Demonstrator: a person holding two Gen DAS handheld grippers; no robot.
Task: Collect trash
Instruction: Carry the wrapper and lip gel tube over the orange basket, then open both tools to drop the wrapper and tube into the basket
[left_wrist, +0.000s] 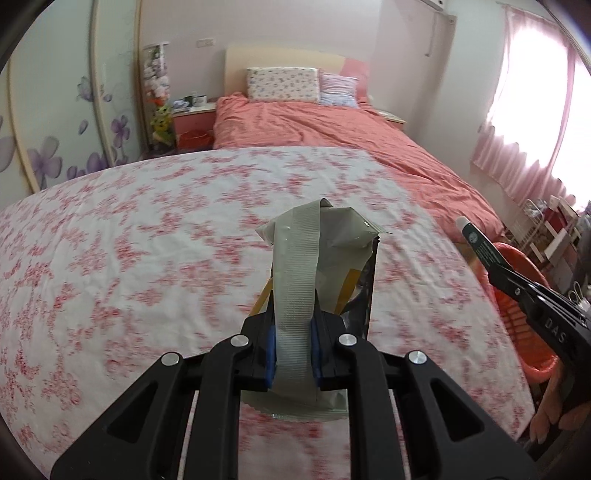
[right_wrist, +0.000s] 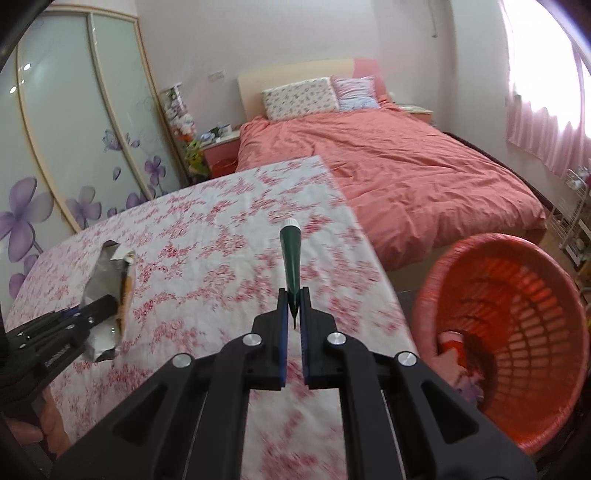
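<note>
Left gripper (left_wrist: 293, 354) was clamped on a crumpled silver snack wrapper (left_wrist: 325, 258), jaws nearly closed, blue pads pressing a ribbed grey strip of it. The wrapper stood up between the fingers, torn top open, yellow print showing inside, held clear above the table. In the right wrist view the same wrapper (right_wrist: 110, 291) sat at the left edge in that gripper (right_wrist: 96, 308).

Right gripper (right_wrist: 294, 317) was pinched almost fully closed on the flat crimped end of a dark green tube (right_wrist: 290, 262), white cap pointing away from the camera. In the left wrist view the tube (left_wrist: 480, 243) and the black fingers holding it (left_wrist: 517, 291) came in from the right.

Both grippers were over a table covered with a white cloth with red flowers (right_wrist: 207, 236); the cloth looked motion-blurred in both views.

Just right of the table stood an orange slotted basket (right_wrist: 524, 306), open mouth tilted toward the camera, with some pale and red scraps (right_wrist: 456, 354) at its bottom. Tube and wrapper were both outside the basket.

Behind the table: a bed with a salmon cover (right_wrist: 406, 173) and 2 pillows, a wardrobe with purple flower doors (right_wrist: 74, 147) on the left, pink curtains (left_wrist: 528, 122) on the right.
</note>
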